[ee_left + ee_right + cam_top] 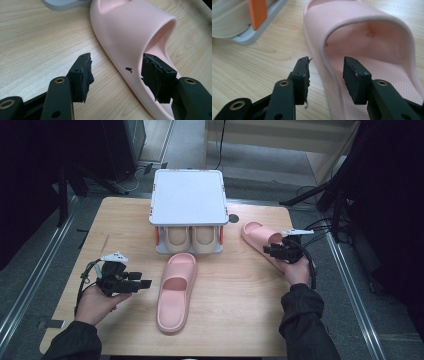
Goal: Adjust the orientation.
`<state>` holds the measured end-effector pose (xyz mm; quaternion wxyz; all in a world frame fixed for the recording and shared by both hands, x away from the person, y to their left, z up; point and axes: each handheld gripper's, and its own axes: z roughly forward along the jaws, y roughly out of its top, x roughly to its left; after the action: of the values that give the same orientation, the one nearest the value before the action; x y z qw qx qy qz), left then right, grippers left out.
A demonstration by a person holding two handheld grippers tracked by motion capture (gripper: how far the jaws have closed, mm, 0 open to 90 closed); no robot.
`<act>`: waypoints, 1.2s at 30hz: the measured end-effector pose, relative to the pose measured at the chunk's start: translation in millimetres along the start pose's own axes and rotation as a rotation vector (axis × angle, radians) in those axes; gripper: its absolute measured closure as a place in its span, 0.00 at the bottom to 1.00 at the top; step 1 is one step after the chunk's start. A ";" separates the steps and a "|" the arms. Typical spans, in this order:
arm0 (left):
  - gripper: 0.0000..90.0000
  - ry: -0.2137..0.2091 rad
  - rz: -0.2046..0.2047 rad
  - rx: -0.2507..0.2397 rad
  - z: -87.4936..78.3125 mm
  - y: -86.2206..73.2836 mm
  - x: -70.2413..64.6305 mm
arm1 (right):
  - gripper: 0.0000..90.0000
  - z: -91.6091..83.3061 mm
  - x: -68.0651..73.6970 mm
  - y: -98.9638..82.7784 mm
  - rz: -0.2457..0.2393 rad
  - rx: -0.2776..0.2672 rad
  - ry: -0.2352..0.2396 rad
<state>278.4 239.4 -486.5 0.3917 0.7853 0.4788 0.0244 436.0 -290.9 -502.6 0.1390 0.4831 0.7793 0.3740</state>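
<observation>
Two pink slippers lie on the wooden table [240, 320]. The middle slipper [175, 290] points its toe at the rack. My left gripper [145, 284] sits just left of it, open, aimed at its side. In the left gripper view that slipper [130, 32] lies ahead of the gripper [117, 62], and no pad presses on it. The right slipper [255, 234] lies slanted near the rack's right side. My right gripper [268, 251] is at its heel end. There its open jaws [327, 63] straddle the side wall of the slipper [367, 22], one outside, one over the footbed.
A white-topped shoe rack [189, 195] stands at the back middle with two beige slippers [192, 237] on its lower shelf. Its grey base [262, 27] and an orange post [258, 12] lie close to the left of the right slipper. A cable trails from each gripper.
</observation>
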 end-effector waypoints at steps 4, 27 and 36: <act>0.46 0.003 0.001 0.006 -0.1 -0.6 0.4 | 0.67 10.3 -3.0 -1.1 0.001 0.012 -0.010; 0.46 0.015 -0.017 -0.016 -2.5 2.9 5.4 | 0.96 -10.2 13.9 15.9 0.034 -0.020 -0.048; 0.46 -0.004 -0.005 -0.014 2.0 12.7 11.5 | 0.96 -42.8 41.0 5.7 -0.014 -0.046 -0.041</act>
<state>294.7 244.1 -483.7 0.3982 0.7814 0.4798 0.0253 394.7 -273.5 -463.4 0.1686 0.4820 0.7710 0.3806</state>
